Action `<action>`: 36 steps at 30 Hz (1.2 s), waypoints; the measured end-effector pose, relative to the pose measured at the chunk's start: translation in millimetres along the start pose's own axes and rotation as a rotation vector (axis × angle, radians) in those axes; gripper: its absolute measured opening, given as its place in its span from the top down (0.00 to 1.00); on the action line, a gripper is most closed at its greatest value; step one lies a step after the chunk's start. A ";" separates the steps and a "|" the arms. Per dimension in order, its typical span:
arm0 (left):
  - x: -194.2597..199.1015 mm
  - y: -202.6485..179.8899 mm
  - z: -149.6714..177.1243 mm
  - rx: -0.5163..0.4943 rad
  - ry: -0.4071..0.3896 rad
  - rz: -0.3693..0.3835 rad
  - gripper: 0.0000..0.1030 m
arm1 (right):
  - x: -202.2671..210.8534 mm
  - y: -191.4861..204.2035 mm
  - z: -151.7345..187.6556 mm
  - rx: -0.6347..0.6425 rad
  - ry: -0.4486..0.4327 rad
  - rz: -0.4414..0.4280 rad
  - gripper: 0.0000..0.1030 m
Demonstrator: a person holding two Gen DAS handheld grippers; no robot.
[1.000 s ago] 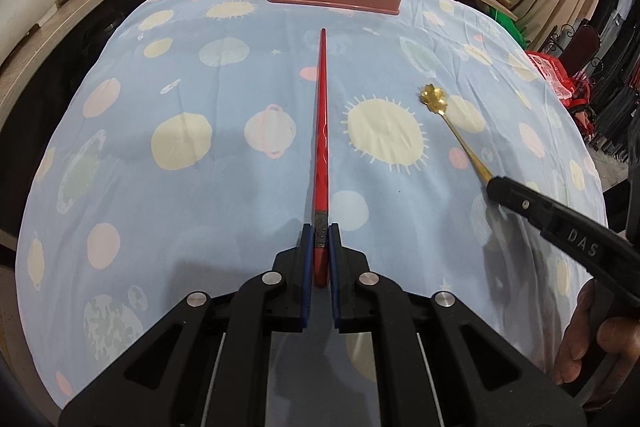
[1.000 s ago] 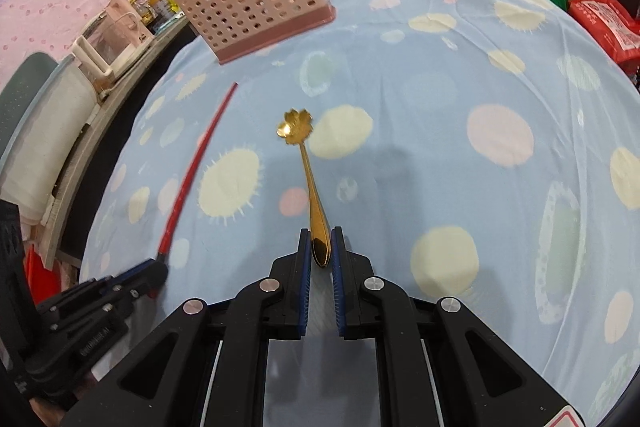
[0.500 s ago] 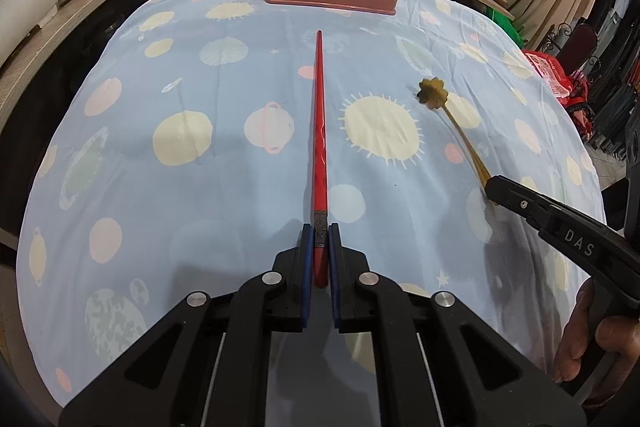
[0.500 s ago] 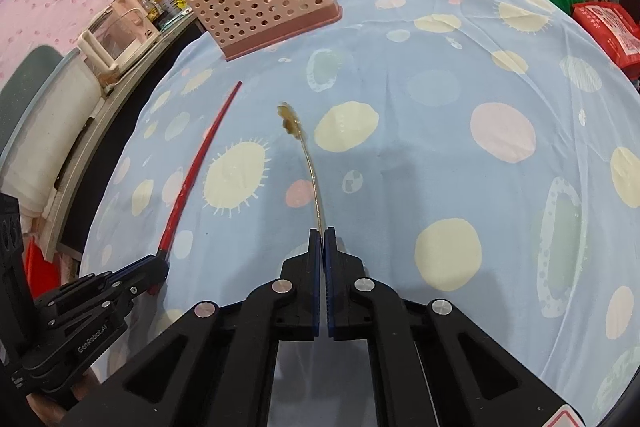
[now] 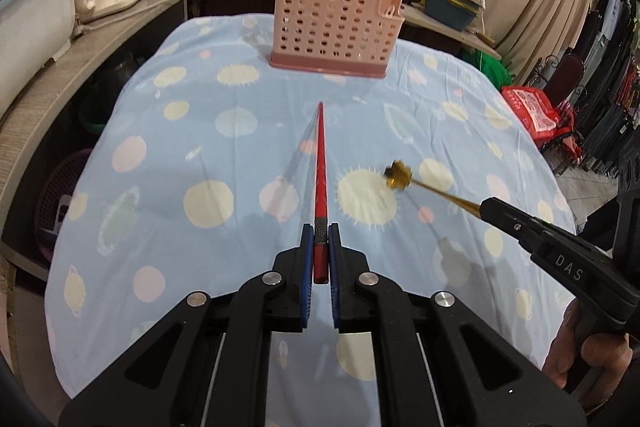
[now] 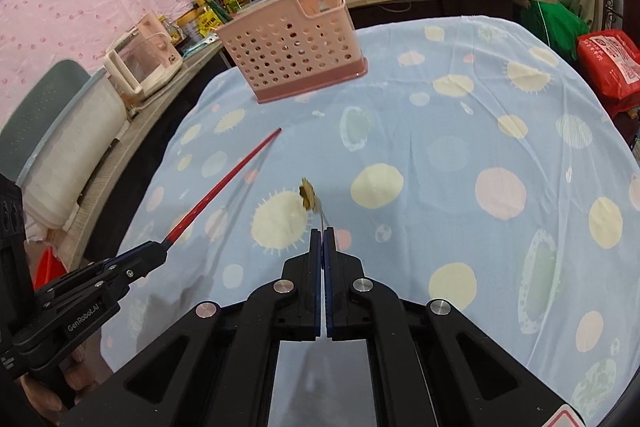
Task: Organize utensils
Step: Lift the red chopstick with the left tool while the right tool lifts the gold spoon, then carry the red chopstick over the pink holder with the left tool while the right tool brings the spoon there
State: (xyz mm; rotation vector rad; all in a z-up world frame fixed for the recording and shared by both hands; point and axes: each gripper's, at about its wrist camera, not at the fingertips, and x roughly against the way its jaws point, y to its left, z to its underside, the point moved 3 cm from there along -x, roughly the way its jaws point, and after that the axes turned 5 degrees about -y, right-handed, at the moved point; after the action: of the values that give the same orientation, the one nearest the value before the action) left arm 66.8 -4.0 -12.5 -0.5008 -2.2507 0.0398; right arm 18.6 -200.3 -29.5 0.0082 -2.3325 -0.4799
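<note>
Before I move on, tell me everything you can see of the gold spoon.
The gold spoon is slim, shiny and metal-looking, with a flower-shaped bowl and a thin handle. The right tool is shut on its handle end and holds it clear of the spotted blue tablecloth, bowl pointing away from the tool, blurred. Nothing else touches it.

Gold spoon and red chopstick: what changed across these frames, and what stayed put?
The right gripper closed on the gold spoon; both it and the red chopstick in the left gripper were lifted off the tablecloth. The pink basket stayed put.
</note>
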 end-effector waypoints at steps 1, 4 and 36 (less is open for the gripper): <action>3.8 -0.5 -4.2 -0.001 -0.012 -0.001 0.93 | 2.3 1.9 -2.6 0.002 -0.007 -0.003 0.98; 12.4 -1.5 -14.4 -0.005 -0.034 0.001 0.93 | 9.0 7.2 -12.8 0.006 -0.025 -0.013 0.98; 65.7 -18.2 -211.9 -0.043 -0.350 -0.010 0.93 | 31.3 54.0 -182.8 0.109 -0.266 -0.069 0.98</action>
State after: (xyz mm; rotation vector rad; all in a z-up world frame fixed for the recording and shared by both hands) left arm 176.4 -24.8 180.2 -0.5385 -2.6007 0.0793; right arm 126.7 -216.5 129.8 0.0824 -2.6246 -0.4071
